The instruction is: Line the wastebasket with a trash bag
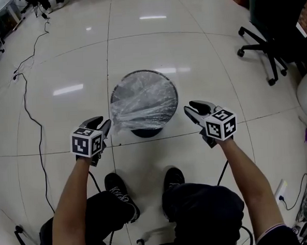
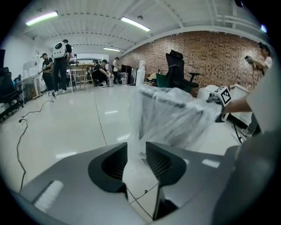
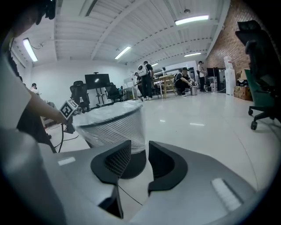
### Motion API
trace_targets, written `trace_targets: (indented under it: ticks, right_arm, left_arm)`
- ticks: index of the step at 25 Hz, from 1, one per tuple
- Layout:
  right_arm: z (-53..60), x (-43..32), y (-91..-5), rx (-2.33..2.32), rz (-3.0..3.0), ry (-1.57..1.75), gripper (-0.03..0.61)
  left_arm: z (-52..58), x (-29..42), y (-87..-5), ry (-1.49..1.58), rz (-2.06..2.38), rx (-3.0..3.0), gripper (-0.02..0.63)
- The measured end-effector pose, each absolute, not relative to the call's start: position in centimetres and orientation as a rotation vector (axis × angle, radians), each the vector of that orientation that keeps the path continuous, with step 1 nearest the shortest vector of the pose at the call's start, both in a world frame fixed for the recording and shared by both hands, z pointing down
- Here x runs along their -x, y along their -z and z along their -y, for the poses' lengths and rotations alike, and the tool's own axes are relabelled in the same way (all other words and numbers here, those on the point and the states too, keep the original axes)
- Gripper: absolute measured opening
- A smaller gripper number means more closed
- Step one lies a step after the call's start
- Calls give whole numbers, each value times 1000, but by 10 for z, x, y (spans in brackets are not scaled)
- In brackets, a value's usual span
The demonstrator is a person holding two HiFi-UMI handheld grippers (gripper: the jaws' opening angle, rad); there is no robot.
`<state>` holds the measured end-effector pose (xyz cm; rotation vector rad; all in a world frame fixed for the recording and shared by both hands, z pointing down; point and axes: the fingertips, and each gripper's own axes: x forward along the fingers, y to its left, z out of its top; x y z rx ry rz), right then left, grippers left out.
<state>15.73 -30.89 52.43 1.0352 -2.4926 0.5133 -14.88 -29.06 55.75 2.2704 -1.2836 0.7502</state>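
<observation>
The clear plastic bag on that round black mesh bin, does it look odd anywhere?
Yes. The clear plastic trash bag is crumpled across the mouth of the round black mesh wastebasket, and on its left side a loose flap sticks out past the rim towards the open left tool.

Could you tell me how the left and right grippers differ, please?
The left gripper has loose trash bag film in the gap between its fingers; the right gripper has nothing between its fingers. The left gripper sits at the bag's hanging edge; the right gripper stands clear of the wastebasket. Both are open.
</observation>
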Motion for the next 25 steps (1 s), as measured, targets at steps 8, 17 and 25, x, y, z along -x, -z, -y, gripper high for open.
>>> trace_targets:
  ticks: [8, 17, 25]
  right_arm:
    - [244, -118, -469, -926, 2624, -414, 121]
    - [224, -69, -447, -815, 2656, -334, 121]
    - [223, -18, -459, -651, 2612, -223, 112]
  left_arm:
    - [242, 124, -508, -692, 1306, -2351, 129]
    - [221, 87, -476, -673, 1263, -2445, 129]
    - [221, 62, -481, -718, 1180, -2491, 129]
